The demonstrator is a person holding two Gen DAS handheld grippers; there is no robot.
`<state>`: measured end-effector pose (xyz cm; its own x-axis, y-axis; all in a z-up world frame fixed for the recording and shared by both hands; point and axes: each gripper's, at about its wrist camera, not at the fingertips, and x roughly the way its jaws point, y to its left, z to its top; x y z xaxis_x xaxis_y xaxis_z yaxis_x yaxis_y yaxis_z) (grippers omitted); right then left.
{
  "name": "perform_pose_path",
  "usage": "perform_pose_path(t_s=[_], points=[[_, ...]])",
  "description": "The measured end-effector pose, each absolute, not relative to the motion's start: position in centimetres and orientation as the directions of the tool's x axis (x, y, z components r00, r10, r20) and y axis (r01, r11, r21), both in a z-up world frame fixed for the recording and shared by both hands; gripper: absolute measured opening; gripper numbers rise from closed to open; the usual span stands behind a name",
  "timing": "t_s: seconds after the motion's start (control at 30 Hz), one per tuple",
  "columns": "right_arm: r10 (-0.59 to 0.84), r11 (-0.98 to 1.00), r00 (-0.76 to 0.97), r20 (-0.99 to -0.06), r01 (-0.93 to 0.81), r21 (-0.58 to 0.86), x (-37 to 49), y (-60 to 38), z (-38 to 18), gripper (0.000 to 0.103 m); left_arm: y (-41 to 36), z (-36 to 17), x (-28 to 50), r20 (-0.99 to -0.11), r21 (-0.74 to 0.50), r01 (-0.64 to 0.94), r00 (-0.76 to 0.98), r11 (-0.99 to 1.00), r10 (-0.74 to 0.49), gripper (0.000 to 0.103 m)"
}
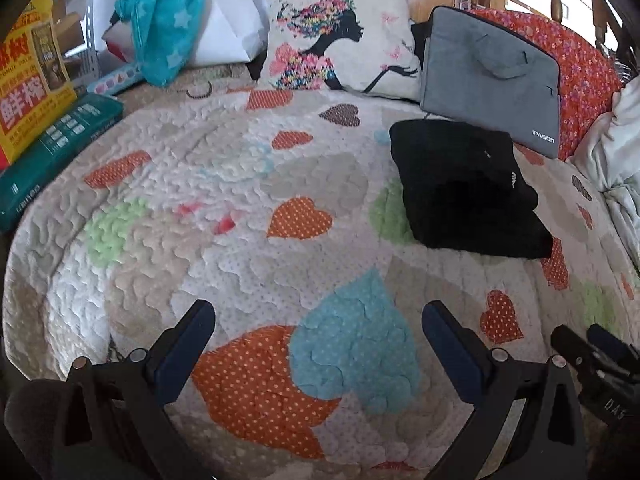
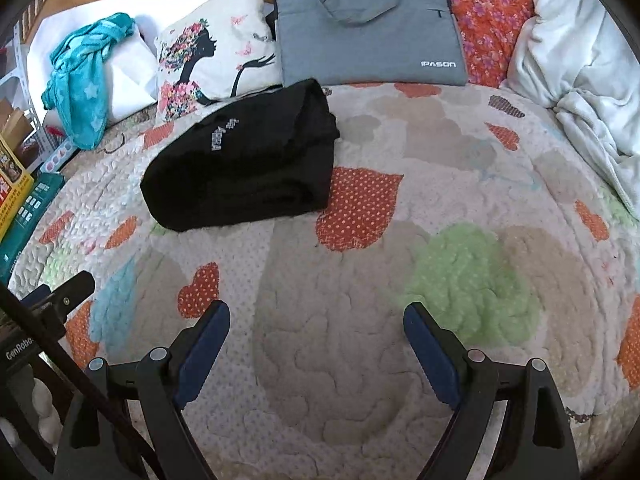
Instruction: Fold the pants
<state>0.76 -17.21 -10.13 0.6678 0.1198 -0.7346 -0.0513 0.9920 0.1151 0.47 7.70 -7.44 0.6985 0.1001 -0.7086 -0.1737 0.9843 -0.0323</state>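
The black pants [image 1: 468, 192] lie folded into a compact bundle on the heart-patterned quilt [image 1: 224, 184], at the right of the left wrist view. In the right wrist view the pants [image 2: 248, 168] lie at the upper left, with small white lettering on top. My left gripper [image 1: 318, 312] is open and empty, held over the quilt well short of the pants. My right gripper [image 2: 316, 316] is open and empty over the quilt [image 2: 400, 240], also apart from the pants. The right gripper's edge shows at the far right of the left wrist view.
A grey laptop bag [image 2: 368, 24] and a printed pillow [image 2: 212, 60] lean at the back behind the pants. A teal towel [image 1: 172, 28] on white bedding, a green book [image 1: 52, 148] and a yellow box [image 1: 32, 80] sit left. White bedding [image 2: 580, 80] is bunched at right.
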Motion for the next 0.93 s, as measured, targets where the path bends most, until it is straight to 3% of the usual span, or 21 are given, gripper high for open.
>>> perform_pose_path(t_s=[0.93], points=[[0.128,0.992,0.686,-0.717,-0.088,0.093,1.0,-16.3,-10.1,0.094,5.9,-8.4,1.6,-0.733,-0.058,-0.092,0.680,0.994,0.020,0.103]])
